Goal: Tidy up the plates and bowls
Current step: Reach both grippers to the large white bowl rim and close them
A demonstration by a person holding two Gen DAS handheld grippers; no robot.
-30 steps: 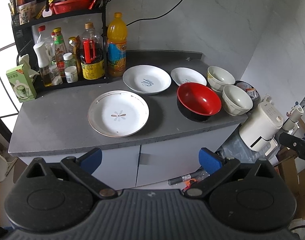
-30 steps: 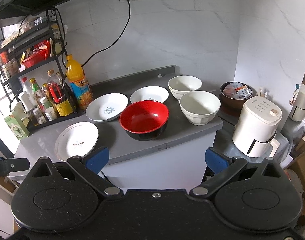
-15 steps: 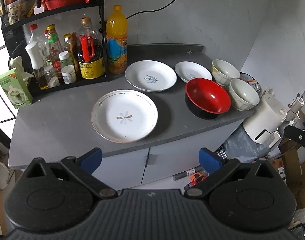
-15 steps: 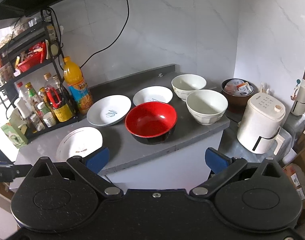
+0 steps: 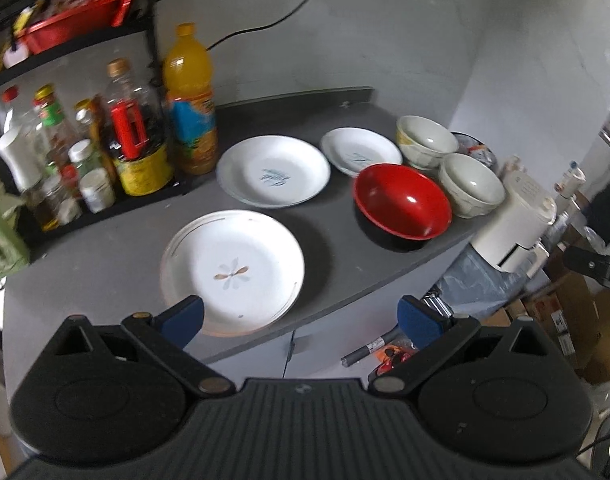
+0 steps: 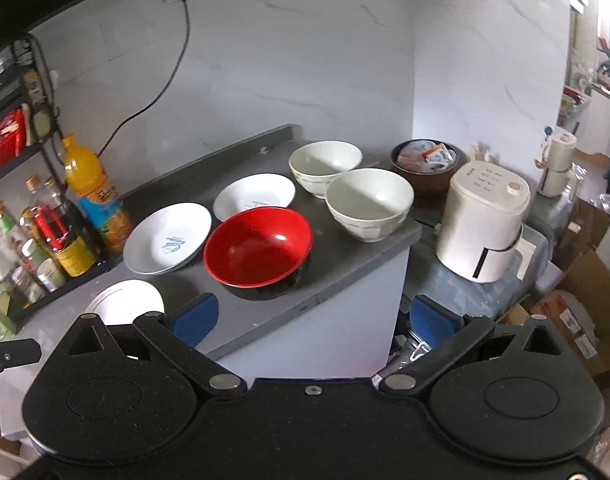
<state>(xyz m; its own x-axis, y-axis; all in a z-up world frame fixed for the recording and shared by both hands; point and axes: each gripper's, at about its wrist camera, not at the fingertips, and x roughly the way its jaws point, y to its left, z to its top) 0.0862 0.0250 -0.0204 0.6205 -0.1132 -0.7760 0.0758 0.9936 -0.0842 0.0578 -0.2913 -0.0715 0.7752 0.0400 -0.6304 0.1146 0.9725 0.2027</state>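
On the grey counter point(image 5: 105, 256) lie a gold-rimmed white plate point(image 5: 233, 270) at the front, a larger white plate with a blue mark point(image 5: 273, 176) behind it, and a small white plate point(image 5: 360, 151). A red bowl point(image 5: 403, 202) and two white bowls point(image 5: 471, 184) point(image 5: 427, 141) stand to the right. My left gripper point(image 5: 301, 318) hangs open just before the counter edge, its left finger over the gold-rimmed plate's near rim. My right gripper point(image 6: 313, 318) is open in front of the red bowl point(image 6: 259, 246), holding nothing.
A black rack with bottles point(image 5: 85, 152) and an orange juice bottle point(image 5: 191, 100) fills the counter's left back. A white appliance point(image 6: 485, 220) and a brown bowl of packets point(image 6: 425, 160) sit right of the counter. Cardboard boxes point(image 6: 585, 304) lie on the floor at right.
Both grippers have moved closer to the counter. The left one now reaches the gold-rimmed plate's near rim; the right view has shifted toward the red bowl. All dishes stay in place.
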